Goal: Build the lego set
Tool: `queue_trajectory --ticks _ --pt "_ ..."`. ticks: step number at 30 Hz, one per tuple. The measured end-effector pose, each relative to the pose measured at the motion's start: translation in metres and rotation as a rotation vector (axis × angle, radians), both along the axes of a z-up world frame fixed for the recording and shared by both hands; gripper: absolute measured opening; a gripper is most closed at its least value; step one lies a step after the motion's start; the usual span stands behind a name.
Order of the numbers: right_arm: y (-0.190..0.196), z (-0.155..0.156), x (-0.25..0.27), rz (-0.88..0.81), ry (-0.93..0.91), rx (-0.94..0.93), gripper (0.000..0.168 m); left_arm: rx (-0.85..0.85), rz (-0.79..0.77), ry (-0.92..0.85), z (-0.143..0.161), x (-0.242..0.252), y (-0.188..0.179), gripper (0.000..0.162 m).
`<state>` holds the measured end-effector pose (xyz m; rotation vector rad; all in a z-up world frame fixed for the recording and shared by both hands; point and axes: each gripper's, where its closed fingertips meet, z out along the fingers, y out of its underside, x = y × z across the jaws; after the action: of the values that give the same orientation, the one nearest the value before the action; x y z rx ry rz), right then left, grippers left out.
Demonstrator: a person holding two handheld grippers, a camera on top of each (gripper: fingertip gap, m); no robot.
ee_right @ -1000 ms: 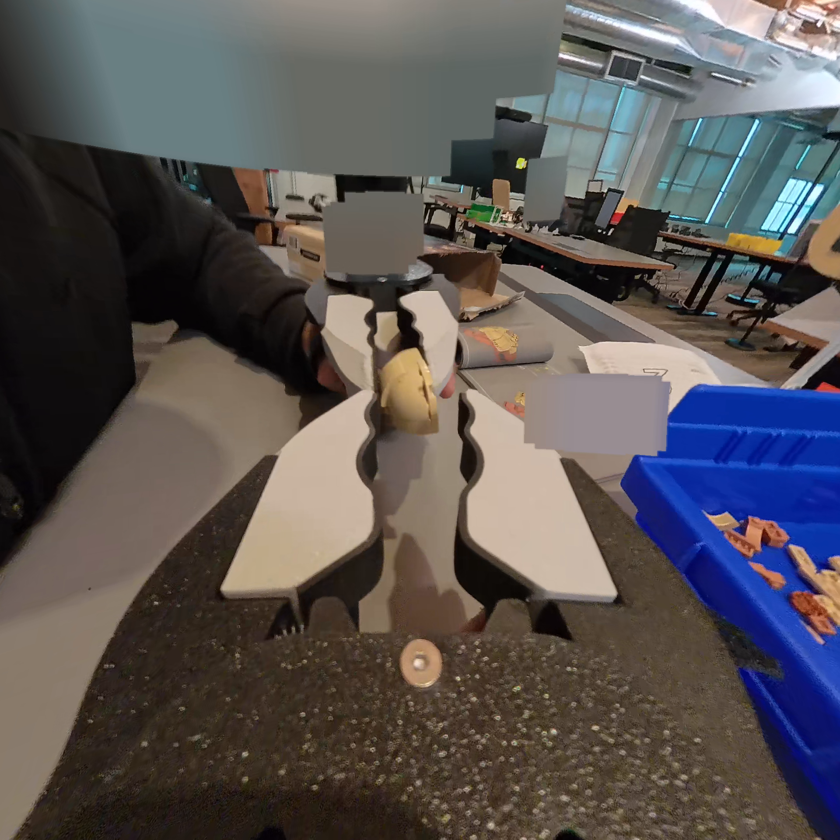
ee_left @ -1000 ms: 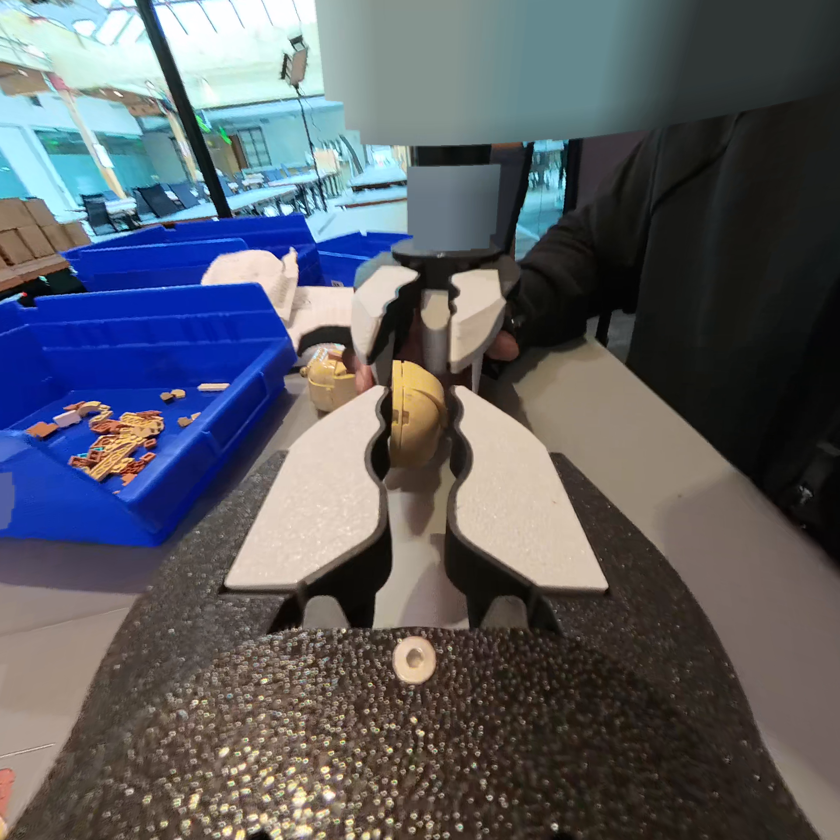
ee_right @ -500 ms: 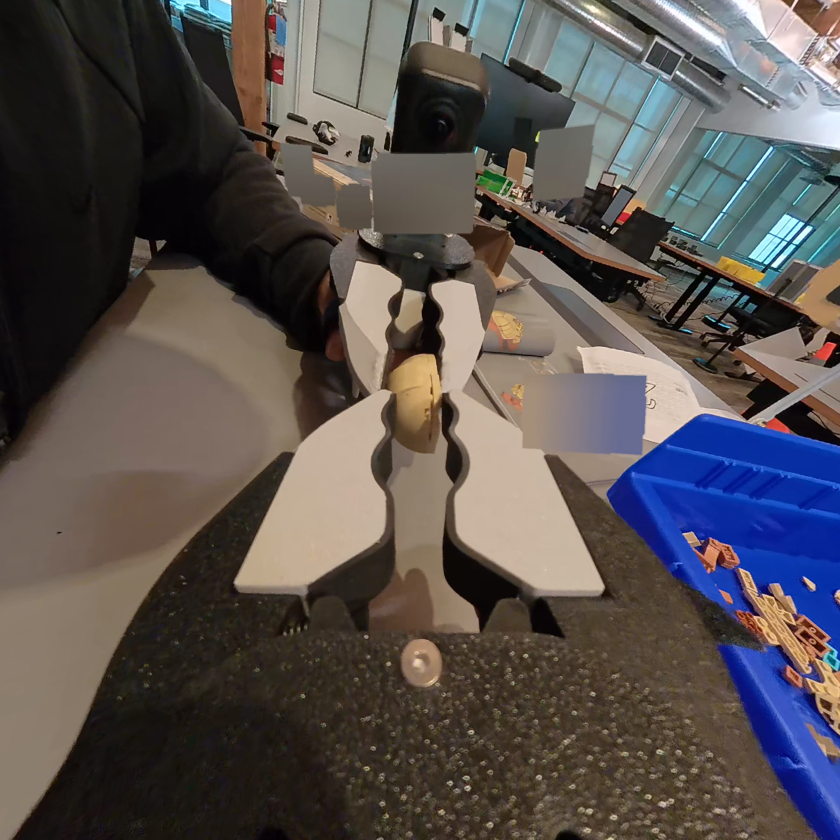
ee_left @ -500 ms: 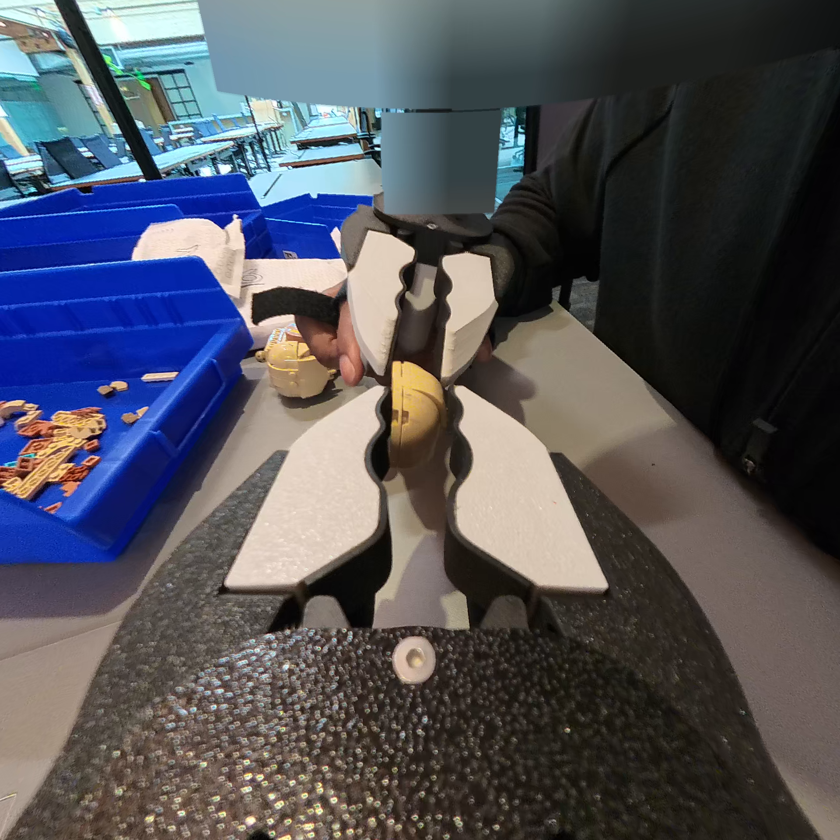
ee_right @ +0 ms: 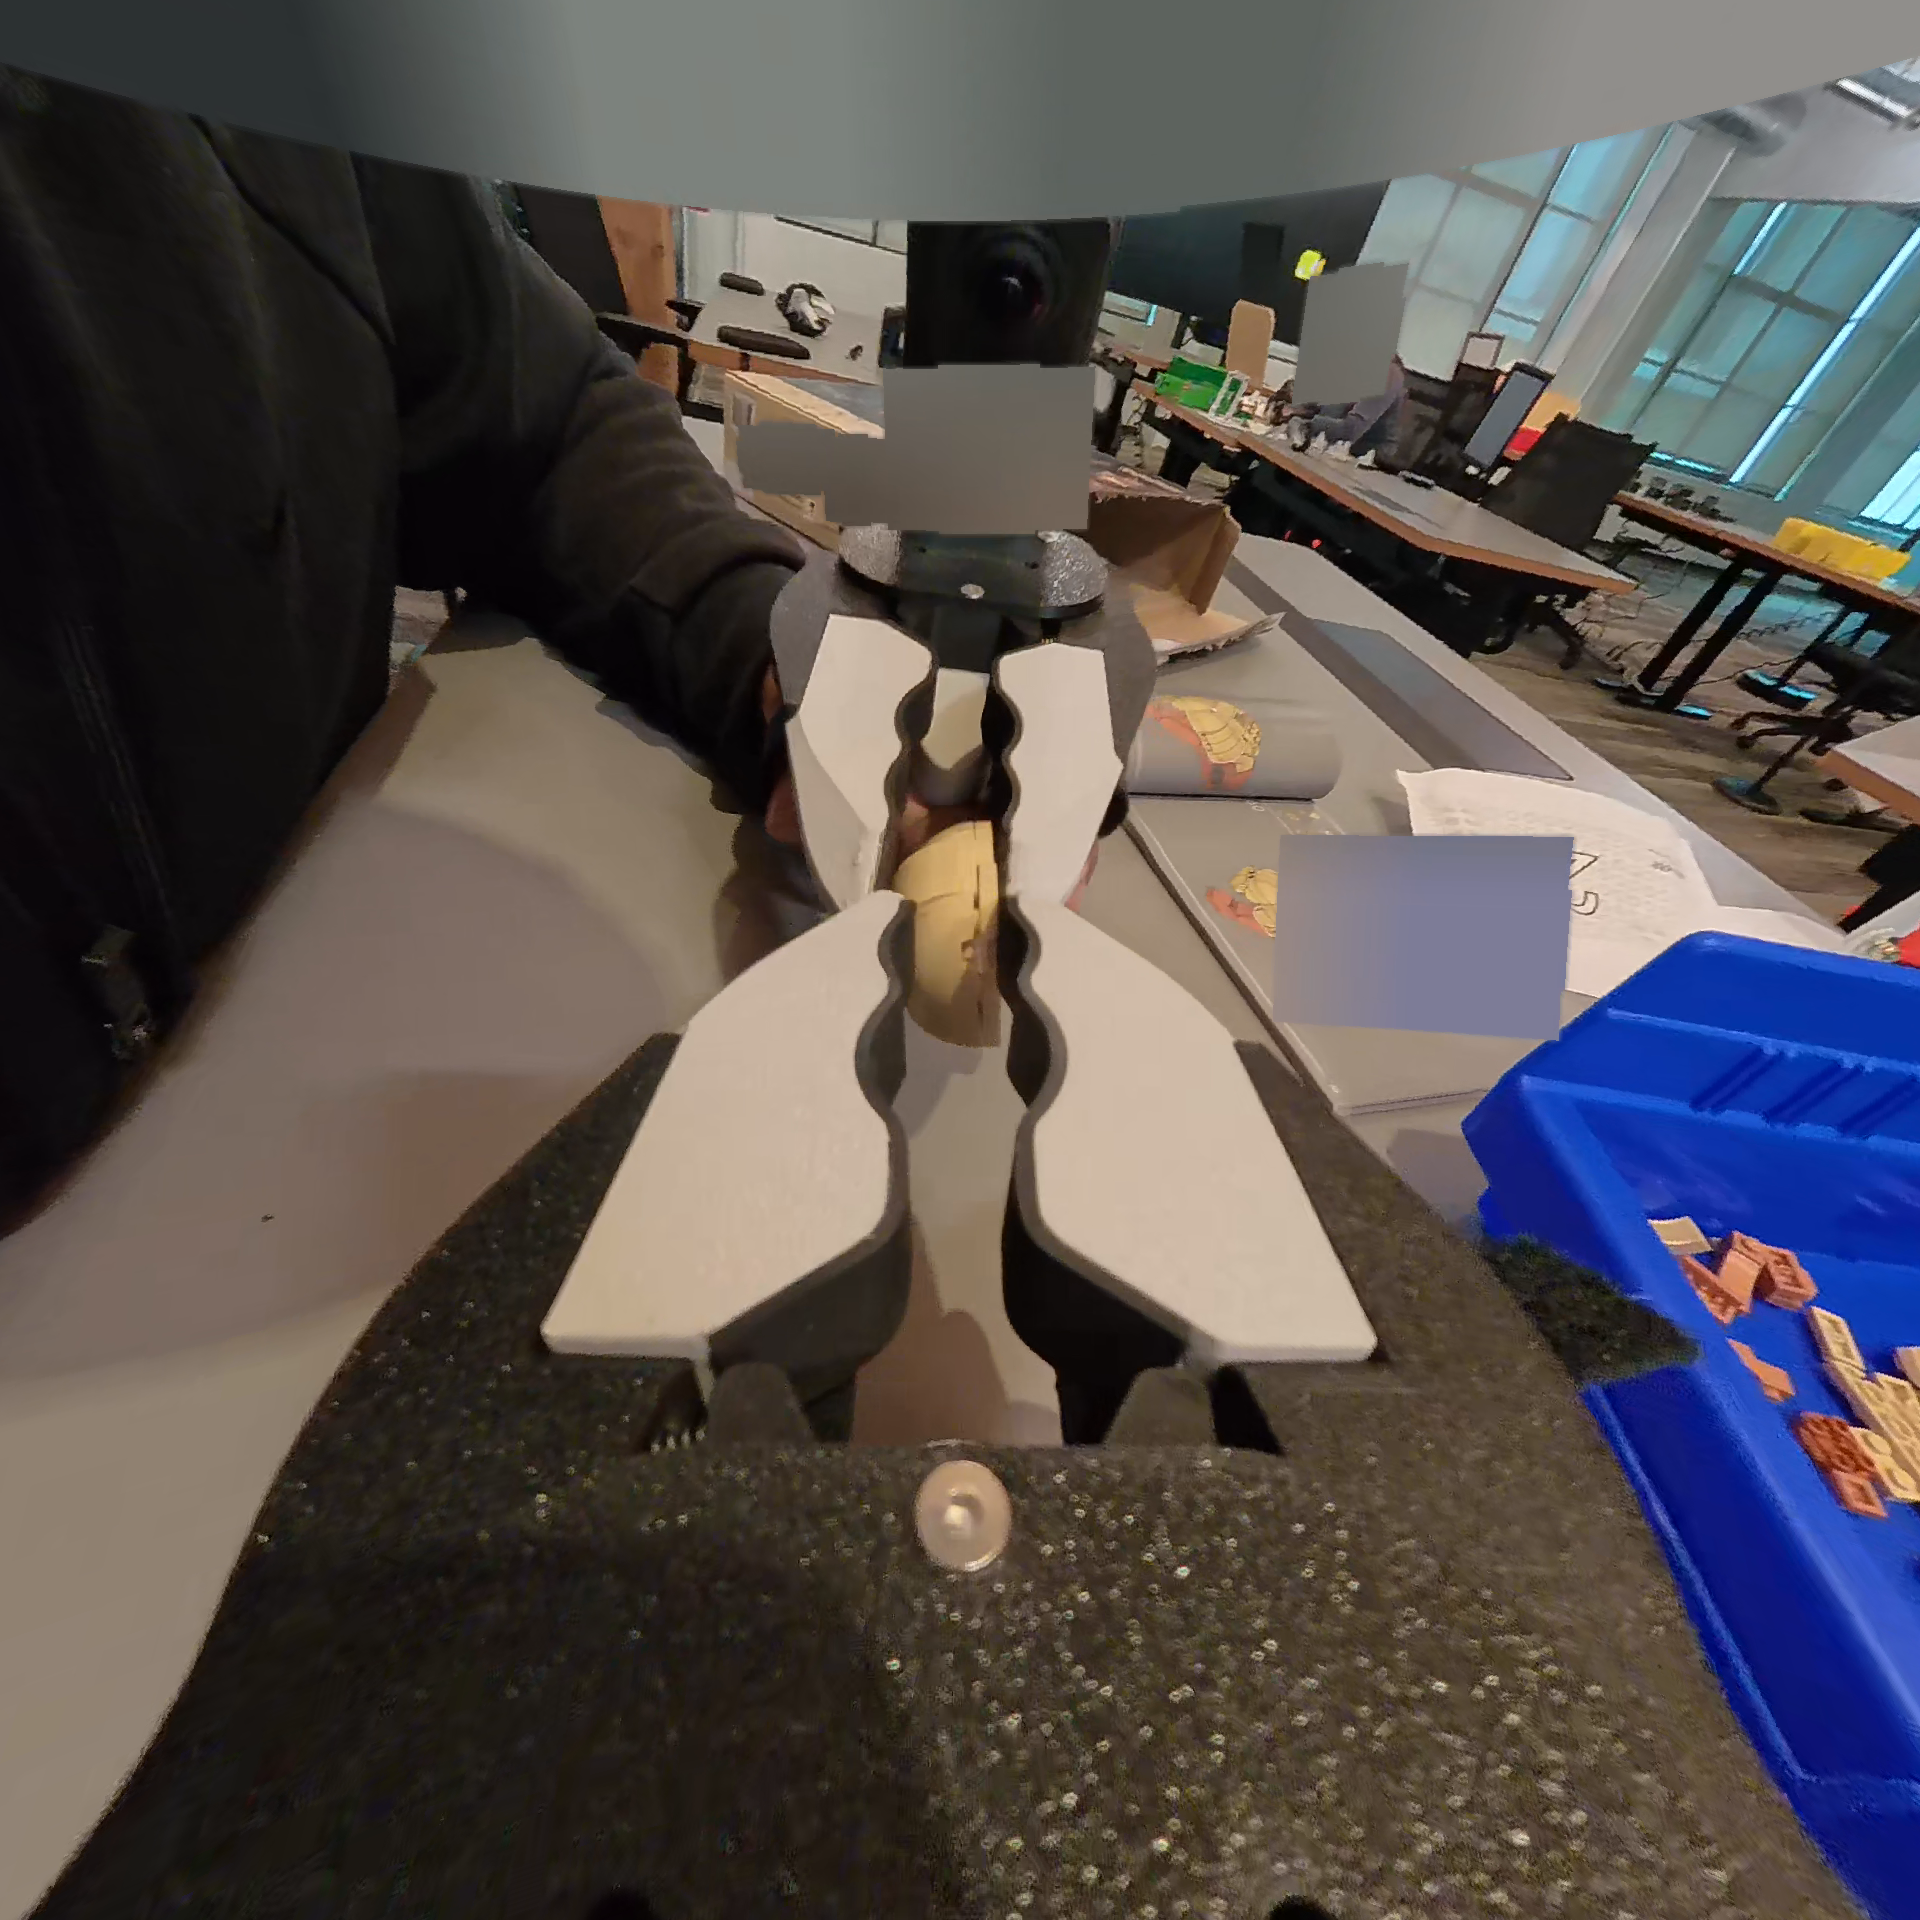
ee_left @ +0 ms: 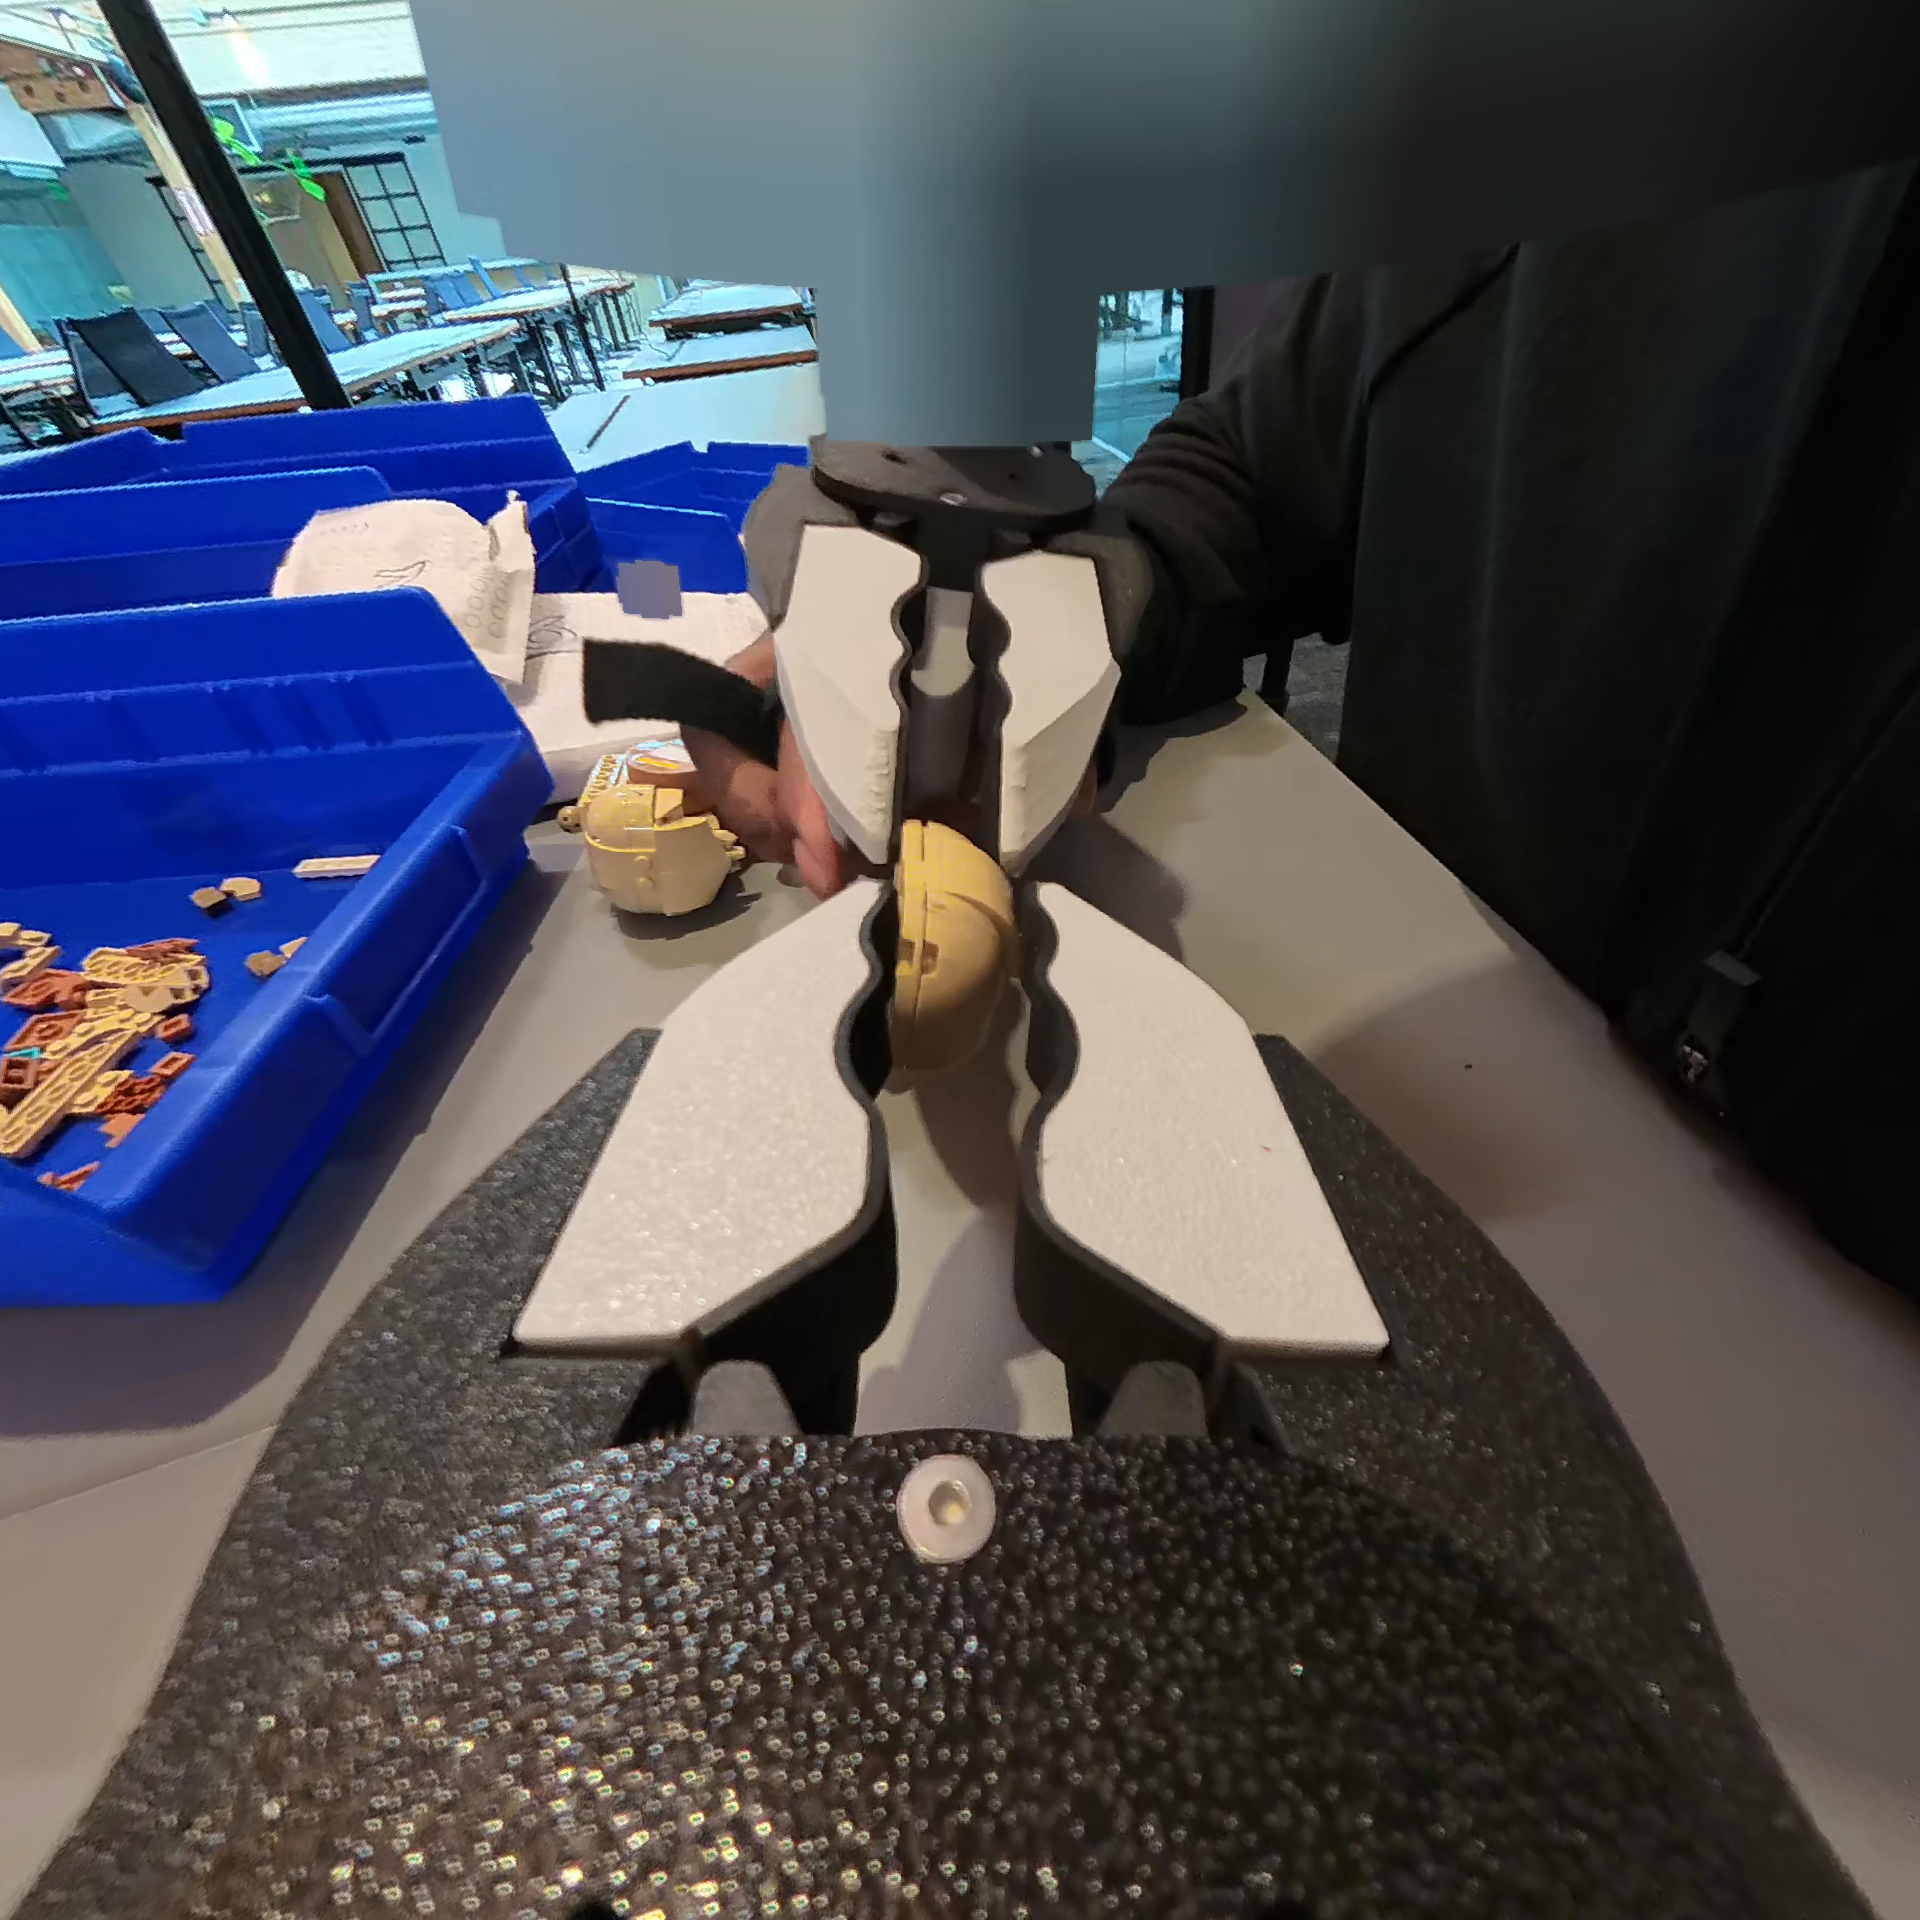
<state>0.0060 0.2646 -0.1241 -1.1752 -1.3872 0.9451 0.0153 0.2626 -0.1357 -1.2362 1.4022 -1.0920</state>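
Facing grippers [ee_left: 951, 914] [ee_right: 951, 914] tip-to-tip on tan dome [ee_left: 951, 977]

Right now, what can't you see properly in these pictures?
- Left wrist view: the far end of the rounded tan lego piece, hidden behind the right gripper.
- Right wrist view: its far end, hidden behind the left gripper.
- Both views: the person's upper part, blurred out.
- Right wrist view: the blue plastic bin, cut off by the right edge.
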Motion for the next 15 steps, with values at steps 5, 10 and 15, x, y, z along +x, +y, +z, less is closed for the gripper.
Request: queue_trajectory --ticks 5,10,15 --pt "-0.002 0.005 -0.001 0.011 0.024 -0.067 0.002 0.038 -0.014 0.063 -0.01 0.005 -0.006 0.02" --pt "0.004 0.008 0.002 -0.019 0.031 -0.078 0.003 0.005 0.008 0.048 -0.007 0.005 0.0 0.02" --pt "0.007 0.013 0.009 -0.011 0.055 -0.048 0.02 -0.057 0.02 0.001 0.0 -0.001 0.005 0.02"
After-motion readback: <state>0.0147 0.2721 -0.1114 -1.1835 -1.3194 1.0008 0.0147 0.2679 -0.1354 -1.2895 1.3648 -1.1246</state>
